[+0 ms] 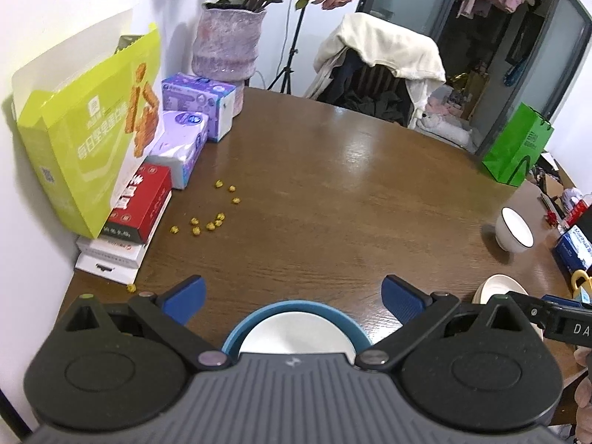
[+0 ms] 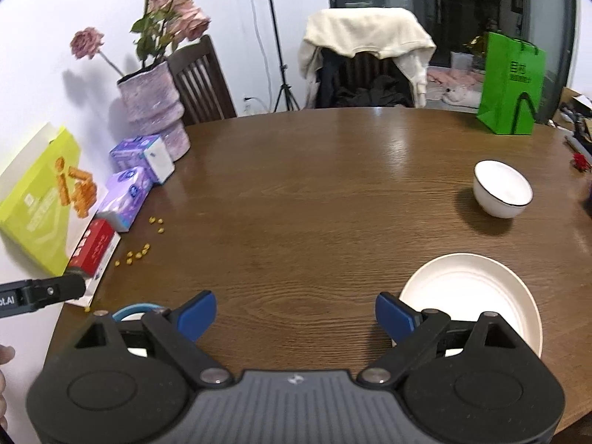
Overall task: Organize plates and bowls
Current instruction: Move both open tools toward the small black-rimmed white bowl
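Left gripper (image 1: 294,298) spread wide, nothing pinched; blue-rimmed plate (image 1: 296,327) sits on the bench (image 1: 333,192) just under and between its fingers. Right gripper (image 2: 296,312) also spread, empty; cream plate (image 2: 470,296) touching-close beside its right finger, white bowl (image 2: 501,188) farther ahead-right. Yellow bits (image 1: 211,218) ahead-left, boxes (image 1: 140,203) beyond, green bag (image 2: 510,85) far right.

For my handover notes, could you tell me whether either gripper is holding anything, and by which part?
Nothing is held: the left gripper and the right gripper both have open jaws, with only the table between them.
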Motion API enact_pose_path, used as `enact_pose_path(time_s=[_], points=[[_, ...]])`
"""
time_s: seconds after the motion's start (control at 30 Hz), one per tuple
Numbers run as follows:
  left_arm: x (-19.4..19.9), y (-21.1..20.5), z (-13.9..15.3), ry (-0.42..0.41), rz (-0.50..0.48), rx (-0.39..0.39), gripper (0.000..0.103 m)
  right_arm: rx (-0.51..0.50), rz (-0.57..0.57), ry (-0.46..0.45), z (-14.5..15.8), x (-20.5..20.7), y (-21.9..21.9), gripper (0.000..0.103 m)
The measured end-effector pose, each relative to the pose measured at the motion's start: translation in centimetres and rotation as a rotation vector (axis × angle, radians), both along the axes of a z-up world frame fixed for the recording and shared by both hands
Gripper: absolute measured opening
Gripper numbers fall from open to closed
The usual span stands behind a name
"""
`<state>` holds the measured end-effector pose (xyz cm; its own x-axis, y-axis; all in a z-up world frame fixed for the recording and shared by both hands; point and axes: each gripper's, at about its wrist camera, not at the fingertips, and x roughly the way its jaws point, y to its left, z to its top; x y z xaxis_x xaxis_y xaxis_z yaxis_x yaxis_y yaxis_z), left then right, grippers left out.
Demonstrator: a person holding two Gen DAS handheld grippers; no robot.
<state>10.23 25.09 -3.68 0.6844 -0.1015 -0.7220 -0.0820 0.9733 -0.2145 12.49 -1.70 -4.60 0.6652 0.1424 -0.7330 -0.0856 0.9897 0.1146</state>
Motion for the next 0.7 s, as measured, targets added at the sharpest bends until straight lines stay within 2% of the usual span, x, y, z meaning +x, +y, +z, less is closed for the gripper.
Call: enact_pose_path(time_s=[0.33,0.7], points=[[0.8,-1.5,0.8,-0.038,-0.04,-0.008,0.103,-0.003,-0.092,-0.016,0.8,-0.7,-2.4,0.093],[1.9,-5.3,2.1,-0.079,-0.032,-0.003,0.103,-0.008,-0.136,-0.034,1.5,0.9,-7.0,0.093]])
